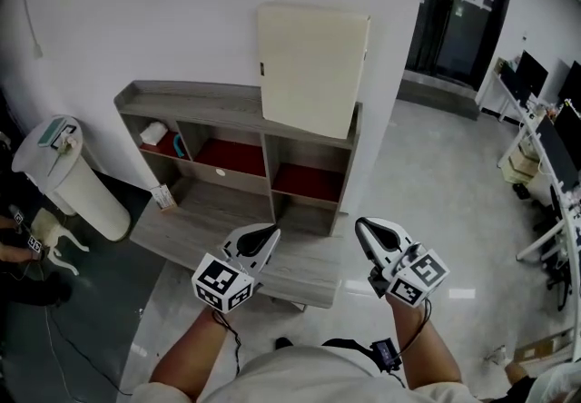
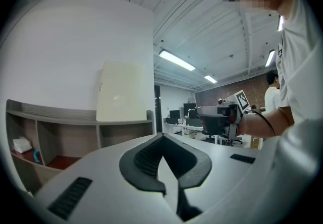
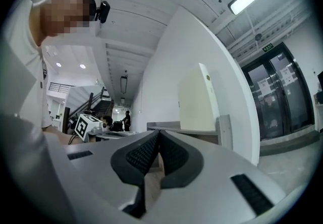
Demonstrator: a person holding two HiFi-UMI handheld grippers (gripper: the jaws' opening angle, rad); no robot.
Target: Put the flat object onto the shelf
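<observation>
1. Cream panel [image 1: 313, 70] stands upright on top of the shelf [image 1: 200, 104], leaning on the wall [image 1: 136, 11] behind the shelf.
2. The left gripper [image 1: 270, 232] and right gripper [image 1: 363, 225] hang in front of the shelf, well apart from the panel. Both sets of jaws are pressed together, pinching nothing.
3. The placing looks finished, so the next move calls only for keeping both grippers clear of the shelf.

The shelf [image 1: 200, 211] base is partly hidden by the left gripper [image 1: 267, 235] and right gripper [image 1: 364, 228], and the items [image 1: 162, 135] in its left compartment are too small to be identified.
</observation>
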